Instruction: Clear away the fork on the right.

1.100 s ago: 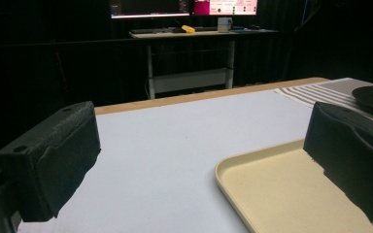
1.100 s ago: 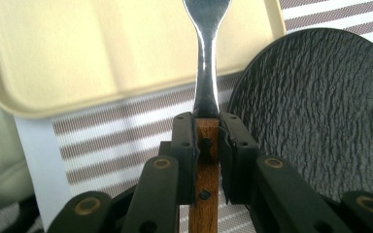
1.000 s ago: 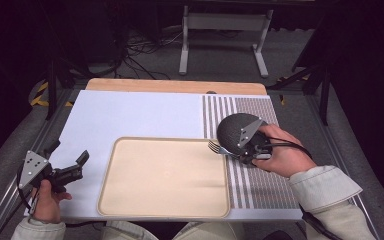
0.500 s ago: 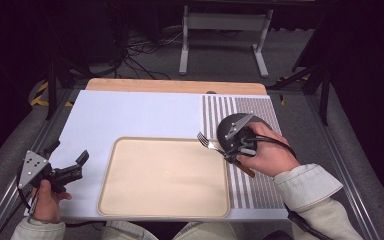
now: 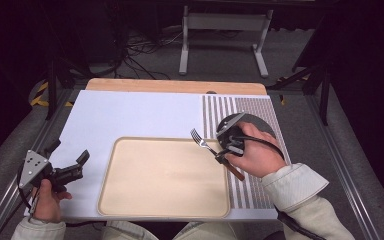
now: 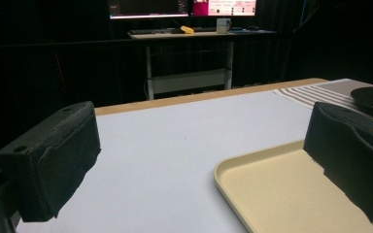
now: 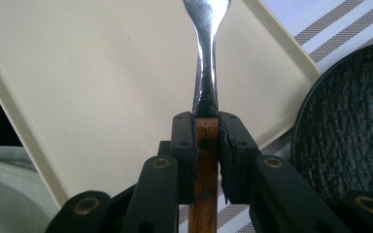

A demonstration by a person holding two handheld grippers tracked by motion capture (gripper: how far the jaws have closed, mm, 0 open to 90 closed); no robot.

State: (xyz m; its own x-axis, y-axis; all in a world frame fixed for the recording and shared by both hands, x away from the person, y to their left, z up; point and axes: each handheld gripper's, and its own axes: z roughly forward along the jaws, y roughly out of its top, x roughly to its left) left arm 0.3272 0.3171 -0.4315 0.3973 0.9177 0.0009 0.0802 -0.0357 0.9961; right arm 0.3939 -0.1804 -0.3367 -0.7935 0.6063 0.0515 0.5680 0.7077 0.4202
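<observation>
right gripper: jaws clamped on fork by its wooden handle
fork: tines over beige tray, right edge
left gripper: jaws apart, holding nothing, left of tray
black plate: just beside tray

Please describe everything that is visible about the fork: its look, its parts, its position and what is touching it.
The fork has a shiny metal head and neck and a brown wooden handle with dark rivets, seen in the right gripper view. The right gripper is shut on the handle just behind the metal neck. In the high view the tines point away and to the left, above the right edge of the beige tray, and the end of the handle sticks out below the person's right hand. The fork appears lifted, not resting on anything.
</observation>
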